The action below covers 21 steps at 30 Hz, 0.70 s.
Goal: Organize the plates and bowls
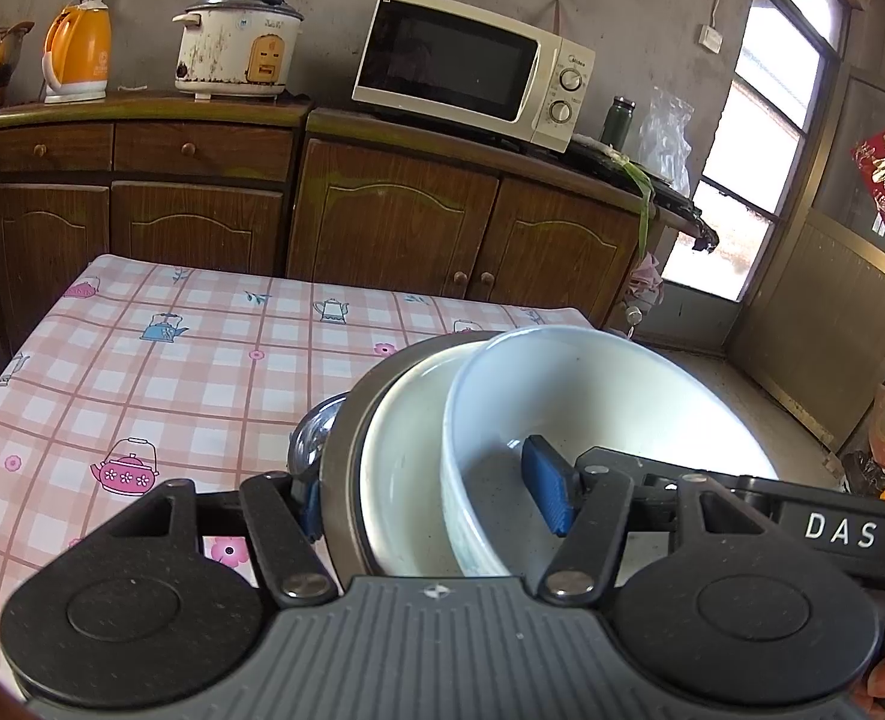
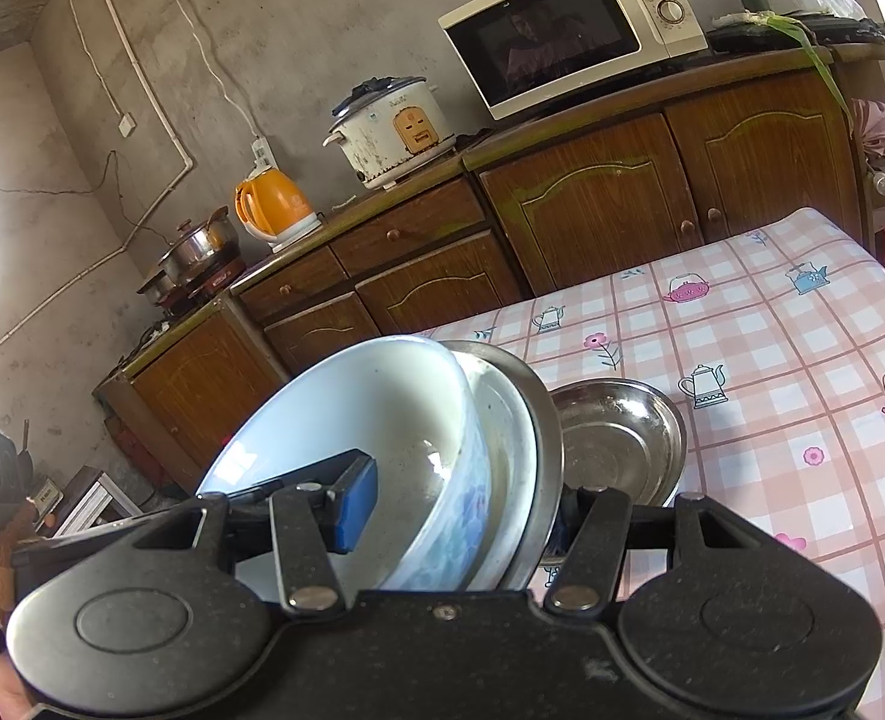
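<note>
Holding a nested stack of dishes from both sides looks like the step in hand.

In the left wrist view, the left gripper (image 1: 436, 495) sits at lower centre. Its fingers straddle the stack's near edge: one blue pad (image 1: 547, 492) lies inside the pale blue bowl (image 1: 592, 396), the other is mostly hidden outside the steel plate (image 1: 340, 468), so they pinch bowl, white dish (image 1: 403, 480) and plate together. The stack is tilted at centre right, over the near edge of the checked tablecloth (image 1: 172, 372). A second steel dish (image 1: 313, 432) peeks out behind at its left.

In the right wrist view, the right gripper (image 2: 460, 510) does the same: one pad (image 2: 355, 504) inside the bowl (image 2: 352, 408), the other hidden behind the steel plate (image 2: 547, 420). The steel dish (image 2: 619, 438) rests on the tablecloth (image 2: 802, 330) just right of the stack.

Next, I judge, the stack should be levelled and lowered together, perhaps into that dish, both grips loosening only once it rests.
</note>
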Tool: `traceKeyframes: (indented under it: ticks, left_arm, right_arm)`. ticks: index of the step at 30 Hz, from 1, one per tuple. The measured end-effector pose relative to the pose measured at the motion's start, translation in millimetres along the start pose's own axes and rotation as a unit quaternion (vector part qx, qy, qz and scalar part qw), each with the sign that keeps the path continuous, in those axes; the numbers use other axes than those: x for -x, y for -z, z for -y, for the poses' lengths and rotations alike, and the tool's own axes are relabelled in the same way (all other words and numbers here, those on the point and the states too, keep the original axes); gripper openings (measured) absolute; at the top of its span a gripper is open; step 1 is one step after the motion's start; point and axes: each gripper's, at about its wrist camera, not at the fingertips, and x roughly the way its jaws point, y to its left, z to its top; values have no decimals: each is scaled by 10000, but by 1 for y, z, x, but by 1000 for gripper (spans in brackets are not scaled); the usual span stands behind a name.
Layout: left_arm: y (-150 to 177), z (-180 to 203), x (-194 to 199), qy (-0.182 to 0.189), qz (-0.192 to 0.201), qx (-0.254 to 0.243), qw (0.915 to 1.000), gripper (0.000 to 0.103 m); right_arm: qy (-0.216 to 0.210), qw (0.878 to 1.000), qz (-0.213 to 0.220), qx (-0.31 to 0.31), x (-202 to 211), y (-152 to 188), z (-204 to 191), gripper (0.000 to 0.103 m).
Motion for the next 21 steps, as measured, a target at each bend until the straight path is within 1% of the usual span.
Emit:
traceKeyframes:
  ticks: [21]
  left_arm:
    - [-6,2,2,21,94,-59,9999,63]
  right_arm:
    - [-14,10000,88,26,4,-10,-4,67]
